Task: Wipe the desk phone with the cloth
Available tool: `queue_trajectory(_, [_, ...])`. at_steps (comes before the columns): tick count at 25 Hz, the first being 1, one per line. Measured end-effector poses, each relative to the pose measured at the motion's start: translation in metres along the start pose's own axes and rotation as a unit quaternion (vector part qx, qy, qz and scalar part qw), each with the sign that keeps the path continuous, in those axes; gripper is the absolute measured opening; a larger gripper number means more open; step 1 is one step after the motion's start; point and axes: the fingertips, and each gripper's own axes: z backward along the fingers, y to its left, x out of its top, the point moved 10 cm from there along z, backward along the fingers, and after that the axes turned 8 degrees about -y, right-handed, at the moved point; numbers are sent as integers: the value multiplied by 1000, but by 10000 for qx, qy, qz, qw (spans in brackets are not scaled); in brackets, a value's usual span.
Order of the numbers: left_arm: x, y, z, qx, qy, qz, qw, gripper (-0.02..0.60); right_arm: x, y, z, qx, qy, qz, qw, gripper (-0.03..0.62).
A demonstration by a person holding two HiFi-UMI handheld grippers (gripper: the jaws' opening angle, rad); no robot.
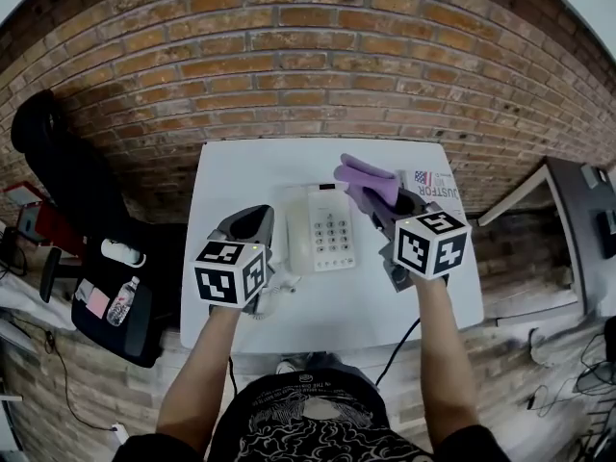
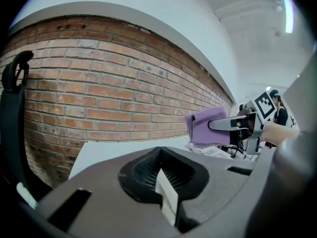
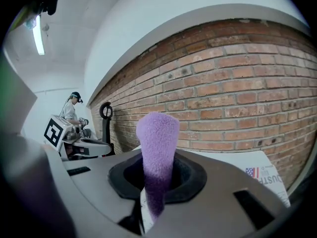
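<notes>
Beside the desk phone [image 1: 327, 229], right gripper [image 1: 377, 200] clamps the cloth [image 1: 364, 173] — left gripper [image 1: 255, 221] (empty) closed.

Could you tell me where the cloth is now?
Head view: the cloth is clamped in the right gripper, by the far right corner of the desk phone.

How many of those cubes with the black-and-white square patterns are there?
2. One white marker cube sits on the left hand-held gripper; the other cube sits on the right hand-held gripper, which holds the purple fuzzy cloth. None looks hidden.
</notes>
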Motion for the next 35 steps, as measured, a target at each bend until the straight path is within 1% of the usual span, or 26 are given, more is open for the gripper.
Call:
queue_trajectory(5, [-4, -1, 25, -21, -18, -133, 9999, 6, -7, 27, 22, -297, -218, 61, 9993, 50])
queue_trajectory(13, [-12, 4, 66, -19, -81, -198, 9998, 6, -21, 68, 50, -694, -485, 149, 9963, 48])
queue_trajectory(21, [-18, 11, 89, 35, -140, -161, 9998, 6, -31, 93, 62, -834, -507, 248, 9949, 48])
queue_trajectory(28, [-19, 12, 97, -19, -148, -155, 9998, 6, -33, 104, 65, -841, -550, 256, 9946, 48])
queue_trajectory(35, [-19, 11, 97, -55, -140, -165, 9998, 6, -33, 106, 66, -854, -544, 274, 9945, 48])
